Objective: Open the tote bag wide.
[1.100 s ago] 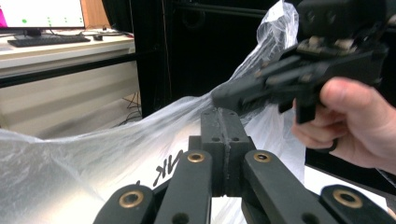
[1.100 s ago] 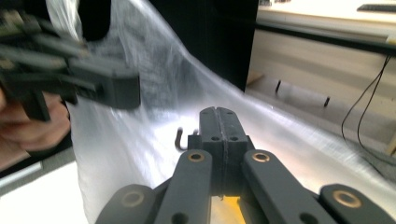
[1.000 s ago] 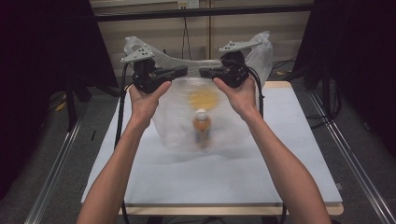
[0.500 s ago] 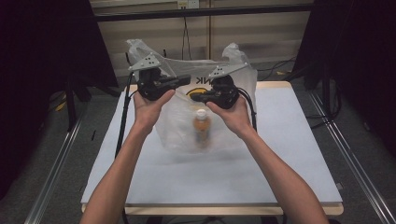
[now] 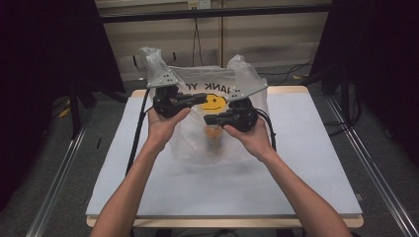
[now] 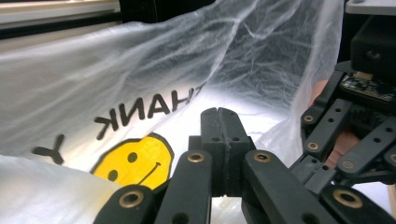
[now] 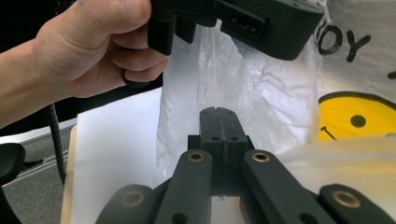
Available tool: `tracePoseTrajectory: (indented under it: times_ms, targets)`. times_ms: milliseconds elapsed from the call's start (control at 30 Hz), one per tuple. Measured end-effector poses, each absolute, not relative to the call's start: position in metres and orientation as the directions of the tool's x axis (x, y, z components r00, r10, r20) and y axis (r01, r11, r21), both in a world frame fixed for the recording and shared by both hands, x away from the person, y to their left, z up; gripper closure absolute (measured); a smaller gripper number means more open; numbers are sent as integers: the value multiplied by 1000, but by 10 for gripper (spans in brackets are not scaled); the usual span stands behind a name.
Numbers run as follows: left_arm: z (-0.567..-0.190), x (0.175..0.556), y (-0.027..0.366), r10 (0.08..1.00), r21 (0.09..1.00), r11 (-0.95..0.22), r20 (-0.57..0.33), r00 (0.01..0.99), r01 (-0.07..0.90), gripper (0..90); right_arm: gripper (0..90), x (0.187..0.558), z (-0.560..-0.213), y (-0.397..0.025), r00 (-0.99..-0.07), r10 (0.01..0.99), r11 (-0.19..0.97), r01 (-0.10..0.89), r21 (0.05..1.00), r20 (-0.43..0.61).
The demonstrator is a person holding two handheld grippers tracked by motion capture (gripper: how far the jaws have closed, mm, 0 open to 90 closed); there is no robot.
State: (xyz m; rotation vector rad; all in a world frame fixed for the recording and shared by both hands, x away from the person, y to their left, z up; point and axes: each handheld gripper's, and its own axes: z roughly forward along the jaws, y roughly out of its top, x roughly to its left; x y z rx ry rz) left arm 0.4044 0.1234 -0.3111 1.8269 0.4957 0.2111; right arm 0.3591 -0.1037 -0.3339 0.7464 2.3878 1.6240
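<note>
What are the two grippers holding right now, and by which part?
Both grip the plastic bag. The left gripper and the right gripper have their jaws shut, seemingly pinching film near its top; the exact spot, handle or rim, cannot be told.

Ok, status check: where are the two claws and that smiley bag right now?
Left claw shut, right claw shut, crossed close at the bag's top. Clear smiley-face plastic bag upright on the white table, orange item inside. Nothing in the way.
</note>
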Motion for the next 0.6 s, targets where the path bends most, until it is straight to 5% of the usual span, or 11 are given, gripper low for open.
tracePoseTrajectory:
  times_ms: [600]
  targets:
    - [-354,405,118,440,911,-303,-127,889,281,900,900,357,-344,-111,-853,498,241,311,919,158]
